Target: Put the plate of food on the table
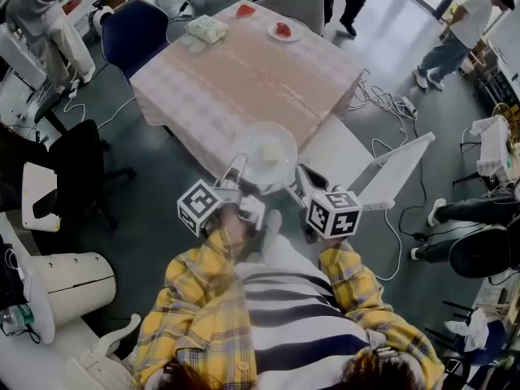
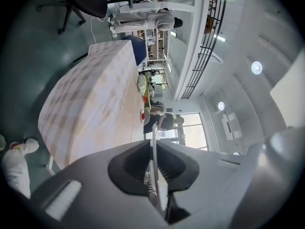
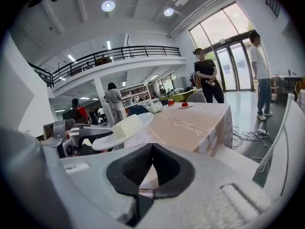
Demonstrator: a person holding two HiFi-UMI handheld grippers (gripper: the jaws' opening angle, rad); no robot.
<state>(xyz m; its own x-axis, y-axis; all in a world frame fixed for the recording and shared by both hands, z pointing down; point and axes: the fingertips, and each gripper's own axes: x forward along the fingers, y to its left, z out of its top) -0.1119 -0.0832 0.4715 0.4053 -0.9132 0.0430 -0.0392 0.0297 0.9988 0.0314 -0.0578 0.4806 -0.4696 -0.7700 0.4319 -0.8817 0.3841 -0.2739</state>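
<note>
A clear round plate [image 1: 266,151] carrying a pale block of food [image 1: 271,150] hangs in the air just short of the near corner of the table [image 1: 244,80]. My left gripper [image 1: 237,169] is shut on the plate's near-left rim. In the left gripper view the rim [image 2: 153,151] runs as a thin edge between the pads. My right gripper [image 1: 301,177] is beside the plate on its right, shut with nothing in it. From the right gripper view, the plate [image 3: 112,138] and food [image 3: 125,126] lie ahead to the left, in front of the table [image 3: 190,123].
The checked cloth holds two small plates of red food [image 1: 283,30] [image 1: 245,10] and a pale green packet [image 1: 207,28] at the far end. A blue chair [image 1: 134,27] and a grey chair [image 1: 294,2] stand beyond, a white chair [image 1: 382,173] at right. Cables [image 1: 382,100] lie on the floor; people stand around.
</note>
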